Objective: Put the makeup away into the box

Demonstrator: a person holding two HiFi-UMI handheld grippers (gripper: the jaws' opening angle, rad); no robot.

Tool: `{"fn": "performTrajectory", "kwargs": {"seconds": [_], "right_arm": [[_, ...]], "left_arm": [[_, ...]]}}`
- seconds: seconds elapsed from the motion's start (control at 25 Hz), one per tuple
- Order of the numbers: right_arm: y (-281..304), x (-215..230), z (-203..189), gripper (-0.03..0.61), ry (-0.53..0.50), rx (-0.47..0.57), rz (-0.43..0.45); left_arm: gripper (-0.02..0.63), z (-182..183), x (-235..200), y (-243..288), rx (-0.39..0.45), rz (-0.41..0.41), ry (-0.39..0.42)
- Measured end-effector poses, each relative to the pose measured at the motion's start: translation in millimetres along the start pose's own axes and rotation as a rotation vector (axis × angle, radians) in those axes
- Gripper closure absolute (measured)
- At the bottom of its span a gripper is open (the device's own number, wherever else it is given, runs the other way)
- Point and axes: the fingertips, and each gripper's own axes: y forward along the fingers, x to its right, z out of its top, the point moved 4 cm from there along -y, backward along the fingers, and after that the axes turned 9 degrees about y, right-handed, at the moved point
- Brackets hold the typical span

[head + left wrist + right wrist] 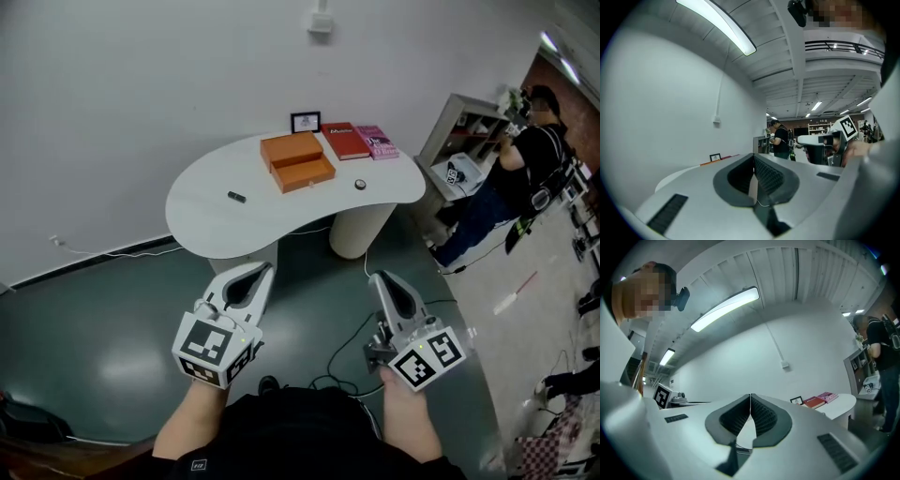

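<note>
**Head view: makeup lay loose on the worktop, both tools closed on nothing**

The small black stick-shaped makeup item (236, 197) lay alone on the left part of the white kidney-shaped worktop (202, 220), well apart from the flat orange rectangular box (303, 173). That box sat near the middle, just beside a second orange slab of like shape (291, 147). The slab was probably the lid, set aside so the box could take things. A small dark round item (360, 185), possibly more makeup, rested to the box's right. Along the wall edge stood a small black-framed picture (306, 122), a red book (345, 141) and a pink book (377, 142), all clear of the path to the box.

The left tool (255, 274) and the right tool (382, 278) hung short of the worktop, over the grey floor (112, 347), held roughly level. Each gripper view showed its jaws pressed together with nothing between them. Judging from this, the putting away had not begun, and the jaws would need to spread before taking the black stick.
</note>
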Motion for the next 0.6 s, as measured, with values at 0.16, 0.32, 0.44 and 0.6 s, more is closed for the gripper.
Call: {"fn": "performTrajectory", "kwargs": {"seconds": [0.16, 0.32, 0.44, 0.6], "right_arm": [[28, -17, -20, 0.543, 0.022, -0.034, -0.001], [44, -21, -29, 0.543, 0.02, -0.062, -0.001], [52, -9, -30, 0.543, 0.025, -0.065, -0.014], [66, 21, -34, 0.543, 0.043, -0.075, -0.016]], "left_arm": [[0.603, -19, -32, -15, -0.019, 0.008, -0.035], [0.604, -29, -52, -13, -0.028, 0.016, -0.057], [0.604, -32, -56, 1, -0.029, 0.006, -0.057], [0.603, -39, -62, 33, -0.042, 0.003, -0.057]]}}
